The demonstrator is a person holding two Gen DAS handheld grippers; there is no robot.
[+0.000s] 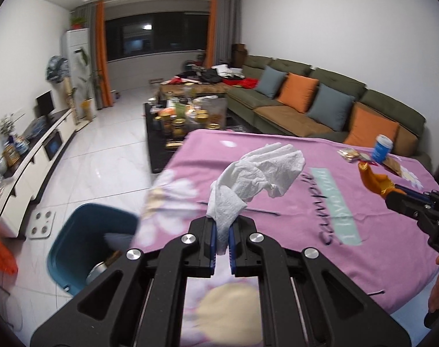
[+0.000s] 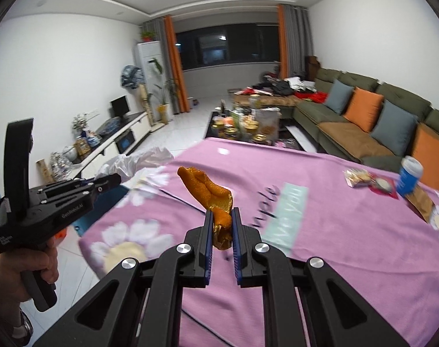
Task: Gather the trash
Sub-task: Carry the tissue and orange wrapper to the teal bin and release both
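Observation:
My left gripper (image 1: 222, 225) is shut on a crumpled white paper tissue (image 1: 257, 176), held above the pink flowered cloth (image 1: 277, 231) on the table. My right gripper (image 2: 222, 217) is shut on an orange peel (image 2: 210, 190), also lifted over the cloth. In the left wrist view the right gripper (image 1: 391, 190) comes in from the right with the orange peel (image 1: 372, 177). In the right wrist view the left gripper (image 2: 115, 180) shows at the left, a hand on its grip, with the tissue (image 2: 132, 162) blurred. A blue bin (image 1: 86, 243) stands on the floor, left of the table.
On the cloth's far right lie a snack wrapper (image 2: 356, 177), a blue-and-white cup (image 2: 409, 176) and a brown paper bag (image 2: 422, 202). A cluttered dark coffee table (image 1: 176, 121) and a green sofa (image 1: 320, 107) stand beyond. A white TV cabinet (image 1: 37, 156) lines the left wall.

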